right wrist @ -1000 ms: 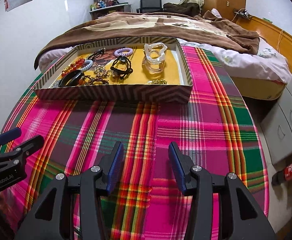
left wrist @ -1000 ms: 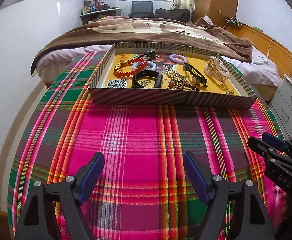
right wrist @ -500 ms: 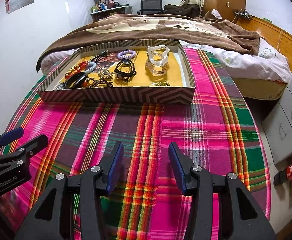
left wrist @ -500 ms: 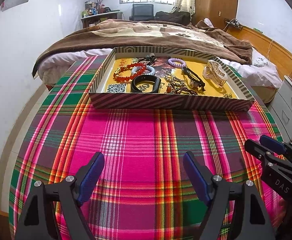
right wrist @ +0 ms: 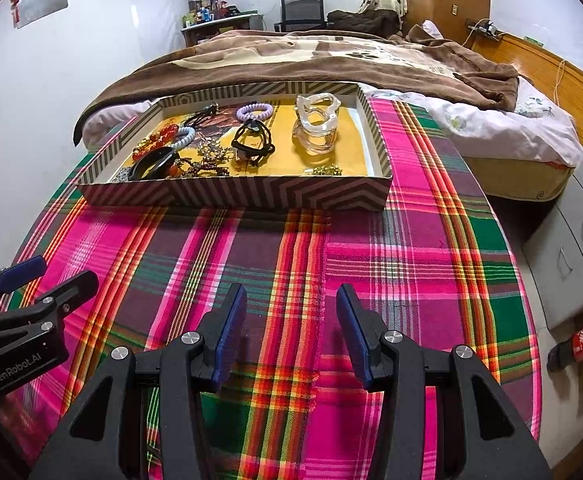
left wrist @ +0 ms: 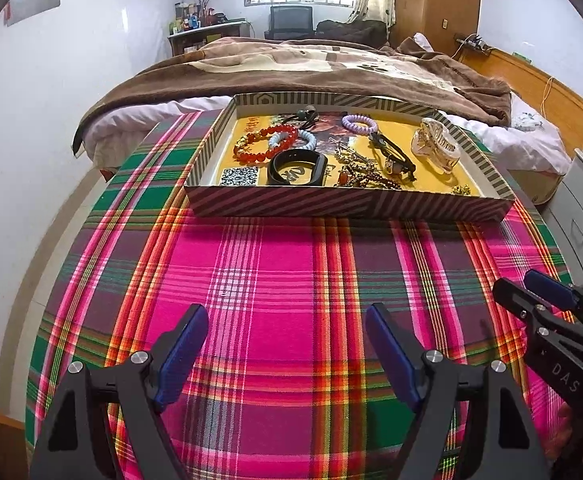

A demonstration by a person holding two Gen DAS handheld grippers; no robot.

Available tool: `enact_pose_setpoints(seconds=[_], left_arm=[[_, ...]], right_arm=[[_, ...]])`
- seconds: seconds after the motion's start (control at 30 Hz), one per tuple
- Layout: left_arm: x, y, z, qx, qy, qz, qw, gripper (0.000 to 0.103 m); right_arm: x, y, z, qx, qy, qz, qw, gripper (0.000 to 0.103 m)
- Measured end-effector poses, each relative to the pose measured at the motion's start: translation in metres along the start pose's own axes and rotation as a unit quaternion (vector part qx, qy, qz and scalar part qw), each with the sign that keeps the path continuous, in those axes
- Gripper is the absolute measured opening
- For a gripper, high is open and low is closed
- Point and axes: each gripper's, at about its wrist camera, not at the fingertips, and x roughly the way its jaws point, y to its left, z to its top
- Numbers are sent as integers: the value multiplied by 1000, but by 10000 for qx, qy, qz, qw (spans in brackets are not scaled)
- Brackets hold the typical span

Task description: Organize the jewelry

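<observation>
- Left gripper (left wrist: 287,344) hung low over the plaid worktop (left wrist: 283,272), jaws spread wide, nothing in them.
- Right gripper (right wrist: 291,328) beside it, jaws parted too, also empty.
- Farther back, striped tray (right wrist: 251,194) sat holding red bead bracelet (left wrist: 265,142), black band (left wrist: 297,168), clear hair claw (right wrist: 317,128).
- Beyond that, bed (right wrist: 311,60).

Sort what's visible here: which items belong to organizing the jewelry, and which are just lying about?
Job: striped tray, red bead bracelet, black band, purple coil tie, clear claw clip.
Lying about: soda bottle, brown blanket, grey drawers.
</observation>
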Motion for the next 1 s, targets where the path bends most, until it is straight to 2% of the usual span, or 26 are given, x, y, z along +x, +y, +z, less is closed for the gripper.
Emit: enact_pose_setpoints(seconds=[1.0], left_arm=[[-3, 4, 1, -141, -27, -45, 9999, 80]], right_arm=[[1, -1, -1, 20, 24, 0, 10000, 48]])
